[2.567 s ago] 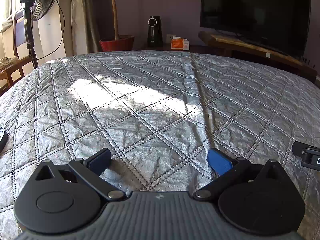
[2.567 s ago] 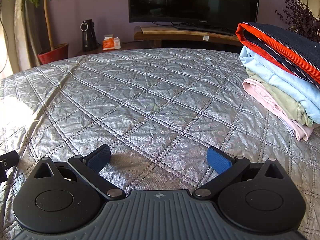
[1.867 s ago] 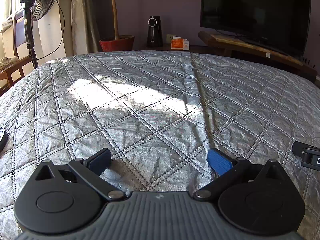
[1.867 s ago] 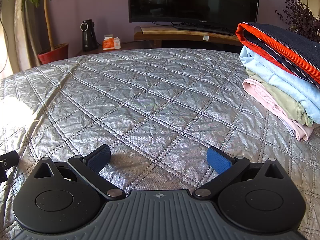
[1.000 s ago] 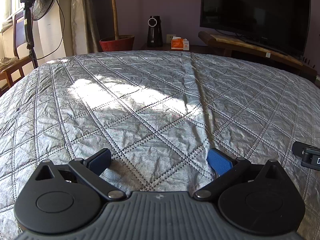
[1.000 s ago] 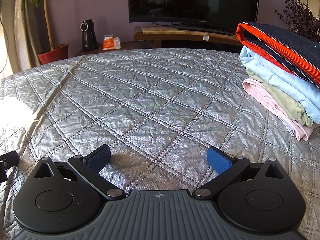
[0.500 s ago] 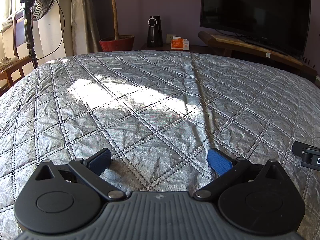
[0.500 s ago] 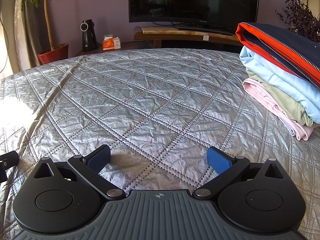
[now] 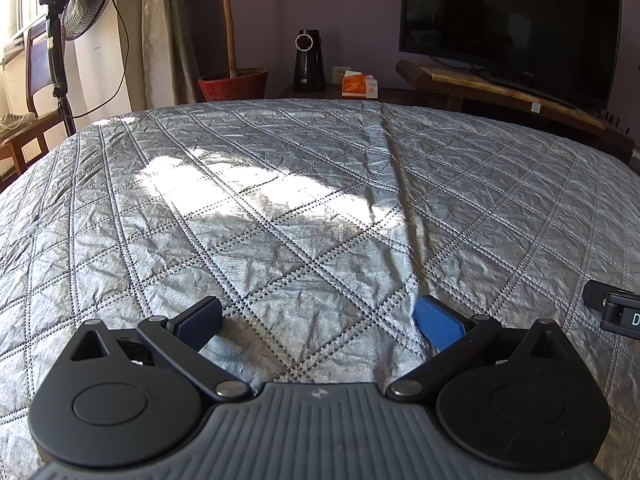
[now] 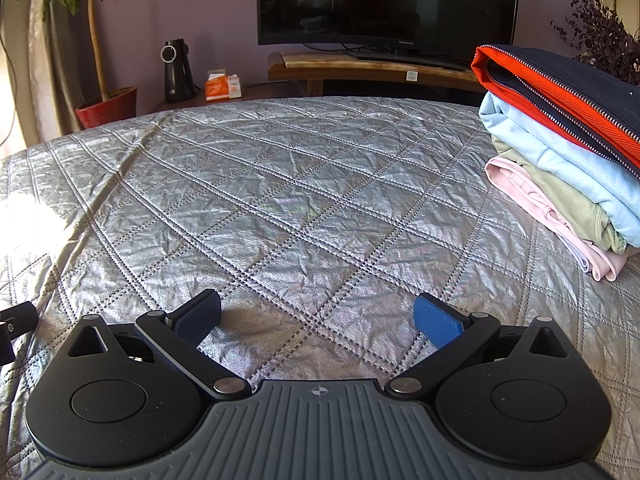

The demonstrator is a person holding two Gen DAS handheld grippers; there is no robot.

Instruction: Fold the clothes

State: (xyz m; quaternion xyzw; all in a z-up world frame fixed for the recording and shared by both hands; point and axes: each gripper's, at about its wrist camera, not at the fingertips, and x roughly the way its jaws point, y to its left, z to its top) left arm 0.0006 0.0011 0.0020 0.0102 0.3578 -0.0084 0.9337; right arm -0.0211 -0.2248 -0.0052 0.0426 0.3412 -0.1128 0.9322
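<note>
Folded clothes (image 10: pixel 560 152) lie in one stack at the right side of the silver quilted bedspread (image 10: pixel 280 200).

From the top the stack has a navy and orange zippered garment (image 10: pixel 560 80), a light blue piece (image 10: pixel 552 156), a green one (image 10: pixel 568 200) and a pink one (image 10: pixel 532 200); its right part is cut off by the picture edge. The right gripper (image 10: pixel 318 320) hangs low over bare quilt, well apart from the stack, its blue pads spread wide with nothing between them. The left gripper (image 9: pixel 320 320) is the same, released and empty, over a sunlit patch (image 9: pixel 248 184) of the bedspread (image 9: pixel 280 240). At the right edge of the left view a black part (image 9: pixel 616 308) shows only partly. Behind the bed stand a television (image 10: pixel 388 0), a potted tree with a red pot (image 9: pixel 233 84), a fan (image 9: pixel 76 8) and an orange tissue box (image 9: pixel 358 85).
</note>
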